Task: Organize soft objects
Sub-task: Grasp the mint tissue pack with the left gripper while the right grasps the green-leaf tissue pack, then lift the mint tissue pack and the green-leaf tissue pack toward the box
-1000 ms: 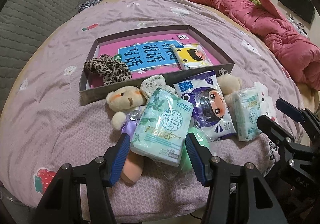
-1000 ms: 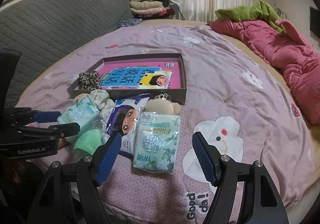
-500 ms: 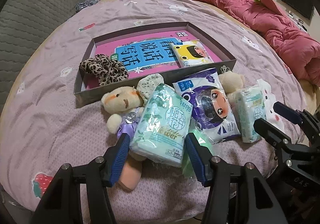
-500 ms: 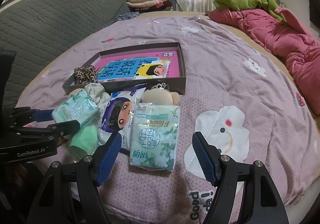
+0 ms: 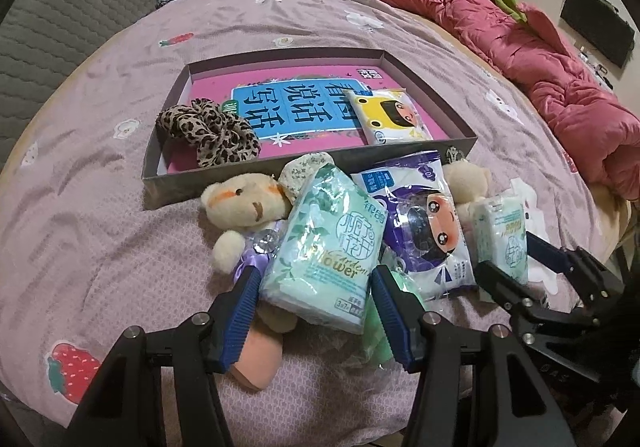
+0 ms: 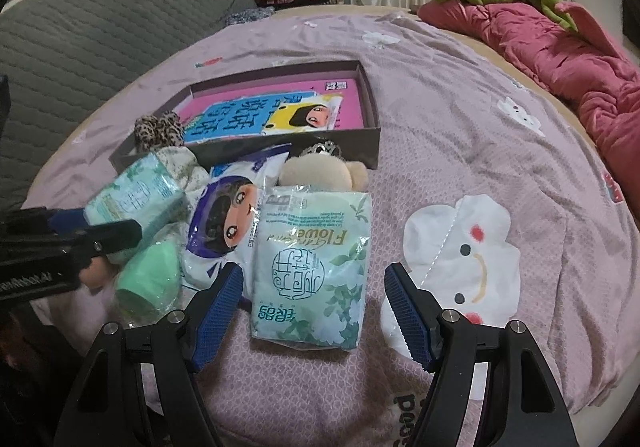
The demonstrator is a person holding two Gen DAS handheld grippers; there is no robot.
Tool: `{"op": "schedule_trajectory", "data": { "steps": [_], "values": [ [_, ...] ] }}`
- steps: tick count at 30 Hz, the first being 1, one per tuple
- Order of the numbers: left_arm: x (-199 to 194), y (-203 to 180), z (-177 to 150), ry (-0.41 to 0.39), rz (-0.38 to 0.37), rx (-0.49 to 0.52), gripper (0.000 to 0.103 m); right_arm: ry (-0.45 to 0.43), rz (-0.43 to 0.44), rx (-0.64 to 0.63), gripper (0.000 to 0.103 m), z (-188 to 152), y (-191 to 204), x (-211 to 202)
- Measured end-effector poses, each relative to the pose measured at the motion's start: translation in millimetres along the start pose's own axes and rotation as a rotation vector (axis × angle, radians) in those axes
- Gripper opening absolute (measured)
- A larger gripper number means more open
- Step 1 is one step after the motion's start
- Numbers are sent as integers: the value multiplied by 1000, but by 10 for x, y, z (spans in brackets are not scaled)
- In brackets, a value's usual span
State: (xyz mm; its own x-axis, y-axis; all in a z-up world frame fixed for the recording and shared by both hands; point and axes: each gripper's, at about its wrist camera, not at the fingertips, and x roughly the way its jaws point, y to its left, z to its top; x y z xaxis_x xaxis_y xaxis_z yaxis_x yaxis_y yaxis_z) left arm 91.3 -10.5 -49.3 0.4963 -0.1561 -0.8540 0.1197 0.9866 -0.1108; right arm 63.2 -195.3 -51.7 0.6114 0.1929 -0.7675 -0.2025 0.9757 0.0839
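Fingers of both grippers gape wide — left gripper (image 5: 316, 311) straddling one tissue pack (image 5: 324, 247), right gripper (image 6: 314, 311) another (image 6: 316, 271).

Two green tissue packs (image 5: 326, 243) (image 6: 312, 267), two cartoon-face packets (image 5: 424, 231) (image 5: 394, 121), two plush bears (image 5: 244, 203) (image 5: 468, 183), one leopard scrunchie (image 5: 208, 131), one box (image 5: 240, 177)

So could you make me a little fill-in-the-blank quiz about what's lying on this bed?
1. The leopard-print scrunchie lies inside the ____.
2. The left gripper has its jaws open around a pack of ____.
3. The quilt bunched at the bed's far side is ____.
4. The teddy bear lies ____ the box.

Missing words: box; tissues; red; outside
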Motion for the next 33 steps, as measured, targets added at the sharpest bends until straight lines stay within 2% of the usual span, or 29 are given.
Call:
{"op": "schedule_trajectory", "data": {
  "steps": [6, 8, 10, 13, 20, 33],
  "values": [
    [19, -10, 26, -3, -4, 2, 52, 1, 8, 1, 75, -1, -14, 22],
    [21, -18, 30, -5, -1, 4, 51, 7, 13, 0, 69, -3, -20, 37],
    [24, -24, 29, -7, -3, 6, 48, 4, 21, 0, 59, 0, -26, 37],
    [25, 6, 26, -12, -21, -17, 46, -1, 35, -3, 54, 1, -17, 33],
    [-9, 111, 26, -14, -71, -86, 44, -52, 53, -3, 53, 17, -21, -76],
    [-223, 79, 52, -59, -85, -85, 44, -139, 52, -51, 53, 75, 67, -257]
  ]
}}
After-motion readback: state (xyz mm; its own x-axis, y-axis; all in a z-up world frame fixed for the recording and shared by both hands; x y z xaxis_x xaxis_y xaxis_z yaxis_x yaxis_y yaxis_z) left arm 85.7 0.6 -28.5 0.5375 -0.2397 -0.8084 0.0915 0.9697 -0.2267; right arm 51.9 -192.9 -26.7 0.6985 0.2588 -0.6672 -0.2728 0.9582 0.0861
